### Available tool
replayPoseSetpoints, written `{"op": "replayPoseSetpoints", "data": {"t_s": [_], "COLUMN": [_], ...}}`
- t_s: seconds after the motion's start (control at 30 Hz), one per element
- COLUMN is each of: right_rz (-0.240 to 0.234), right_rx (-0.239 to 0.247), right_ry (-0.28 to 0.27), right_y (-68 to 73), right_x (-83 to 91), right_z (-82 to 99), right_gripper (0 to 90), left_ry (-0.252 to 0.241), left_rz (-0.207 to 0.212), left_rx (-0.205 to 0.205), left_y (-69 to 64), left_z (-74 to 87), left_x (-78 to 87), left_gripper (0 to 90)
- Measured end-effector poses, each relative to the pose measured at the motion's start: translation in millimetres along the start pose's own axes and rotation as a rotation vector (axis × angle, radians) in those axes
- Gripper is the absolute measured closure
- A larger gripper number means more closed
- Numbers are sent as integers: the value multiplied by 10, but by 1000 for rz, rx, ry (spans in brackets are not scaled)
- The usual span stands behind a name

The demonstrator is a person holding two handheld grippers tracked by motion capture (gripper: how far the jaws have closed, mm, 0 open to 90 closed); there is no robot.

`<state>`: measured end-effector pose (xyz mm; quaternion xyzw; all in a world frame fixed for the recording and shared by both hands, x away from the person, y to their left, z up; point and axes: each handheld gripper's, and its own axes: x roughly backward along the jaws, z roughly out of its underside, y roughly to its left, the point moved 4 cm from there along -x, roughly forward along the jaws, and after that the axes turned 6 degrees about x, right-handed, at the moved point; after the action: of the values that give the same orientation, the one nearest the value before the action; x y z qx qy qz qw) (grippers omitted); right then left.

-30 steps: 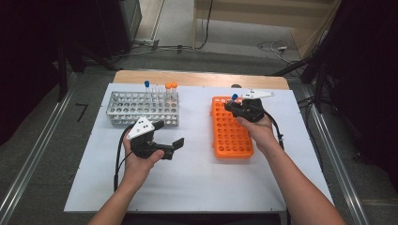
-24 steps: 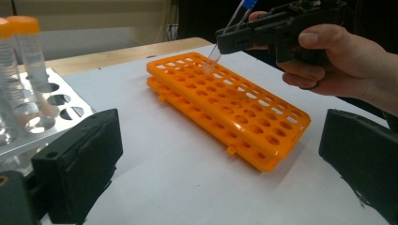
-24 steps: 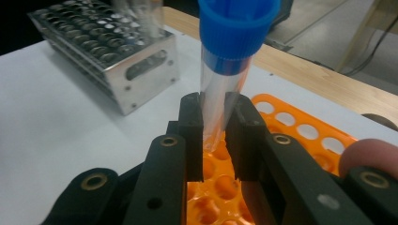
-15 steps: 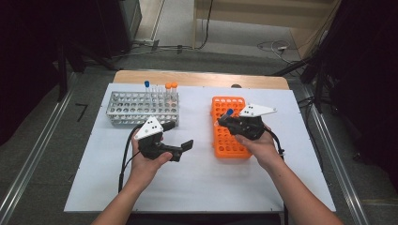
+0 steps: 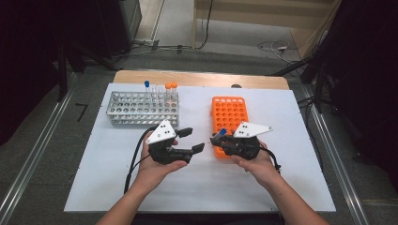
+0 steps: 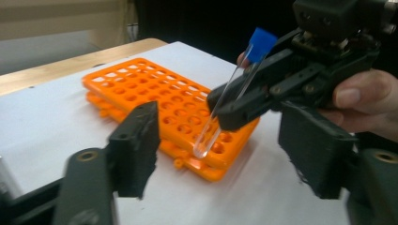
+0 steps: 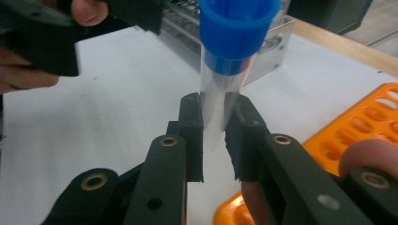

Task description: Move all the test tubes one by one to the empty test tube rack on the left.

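Right gripper (image 5: 217, 138): jaws clamped on a clear tube with a blue cap (image 7: 228, 70), held tilted over the near end of the orange rack (image 5: 228, 117).
Left gripper (image 5: 193, 139): just beside it, jaws half apart and just closing, nothing between them.
Metal rack (image 5: 141, 108): behind the left hand.

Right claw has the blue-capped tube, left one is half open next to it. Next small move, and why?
Probably ease the left claw around the clear blue-capped test tube for a handover. The right claw is shut on the tube, holding it tilted above the orange plastic rack, facing the left claw. The left jaws have just been closing, with nothing between them.
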<state>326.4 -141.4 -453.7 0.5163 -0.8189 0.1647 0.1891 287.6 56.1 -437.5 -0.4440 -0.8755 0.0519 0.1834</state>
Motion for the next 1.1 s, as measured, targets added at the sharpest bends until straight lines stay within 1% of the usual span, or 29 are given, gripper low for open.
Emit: {"op": "replayPoseSetpoints", "data": {"t_s": [0.07,0.13,0.23,0.37,0.43,0.57,0.67,0.73,0.8,0.93,1.03,1.1], "right_rz": [-18,-35,-60,-88,-102,-123,-137,-147,-153,-169,-170,-163], "right_rx": [7,14,28,44,49,57,51,43,36,20,14,11], "right_ry": [6,15,24,31,35,43,41,43,44,41,40,40], "right_y": [66,129,215,309,354,417,432,435,430,424,420,414], "right_x": [-18,-35,-69,-108,-127,-163,-167,-164,-161,-147,-138,-134], "right_z": [14,23,22,2,-7,-14,-15,-13,-11,-11,-13,-15], "right_gripper": [752,751,751,751,751,751,751,751,750,747,746,747], "left_ry": [9,13,23,33,40,51,51,47,42,21,13,8], "left_rz": [16,25,50,100,115,141,147,147,140,114,115,107], "left_rx": [-11,-19,-31,-42,-54,-58,-74,-72,-83,-102,-89,-89], "left_y": [-23,-40,-72,-126,-150,-175,-181,-175,-176,-176,-150,-144], "left_z": [7,12,22,37,44,53,55,55,51,37,31,29], "left_x": [-19,-37,-63,-95,-110,-128,-123,-115,-105,-83,-67,-61], "left_gripper": [404,441,499,549,580,667,694,708,724,756,765,766]}}
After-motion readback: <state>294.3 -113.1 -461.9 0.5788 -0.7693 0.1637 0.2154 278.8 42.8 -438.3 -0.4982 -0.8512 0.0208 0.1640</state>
